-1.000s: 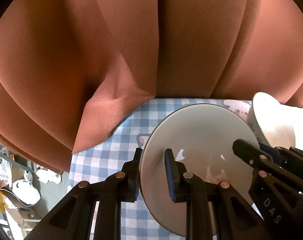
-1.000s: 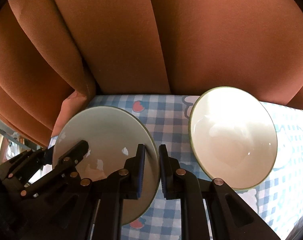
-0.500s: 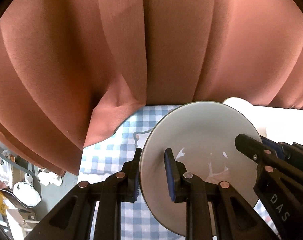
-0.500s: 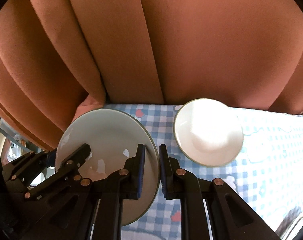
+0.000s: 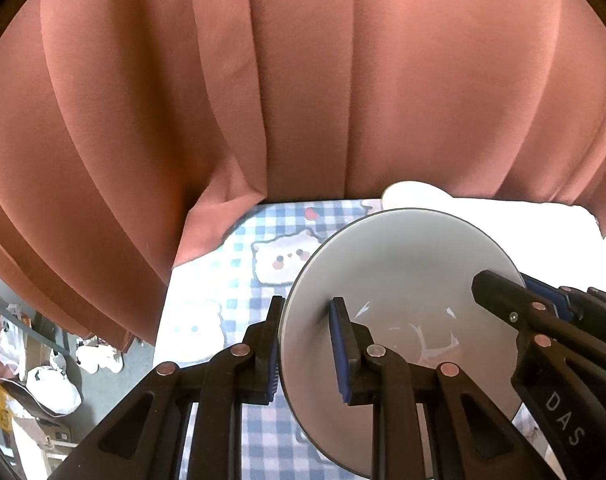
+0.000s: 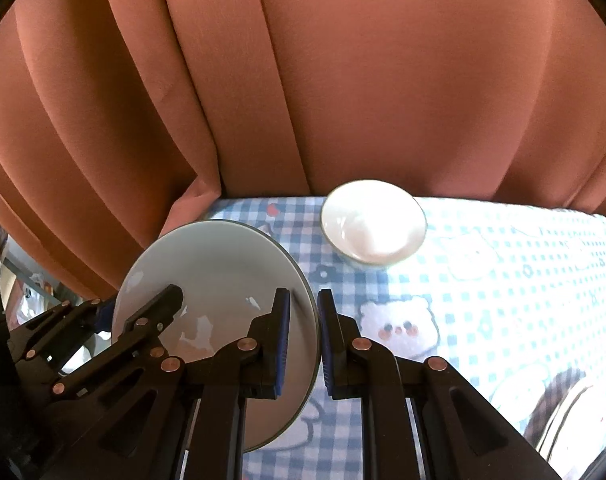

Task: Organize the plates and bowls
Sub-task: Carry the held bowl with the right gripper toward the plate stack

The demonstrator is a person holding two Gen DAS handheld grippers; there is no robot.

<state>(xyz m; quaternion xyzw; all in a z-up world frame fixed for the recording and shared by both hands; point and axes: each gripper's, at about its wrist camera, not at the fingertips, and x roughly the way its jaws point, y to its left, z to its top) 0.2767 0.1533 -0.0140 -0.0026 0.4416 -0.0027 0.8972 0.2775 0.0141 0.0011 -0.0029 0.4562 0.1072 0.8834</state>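
Rust-brown curtains (image 6: 383,80) hang behind the blue checked table (image 6: 503,280). My left tongs (image 5: 305,344) pinch the left rim of the grey plate (image 5: 403,280), and my right tongs (image 6: 303,338) pinch its right rim, so both pairs hold it tilted in the air above the table's left side. 1 white bowl (image 6: 373,222) sits near the far edge, close to the curtains.
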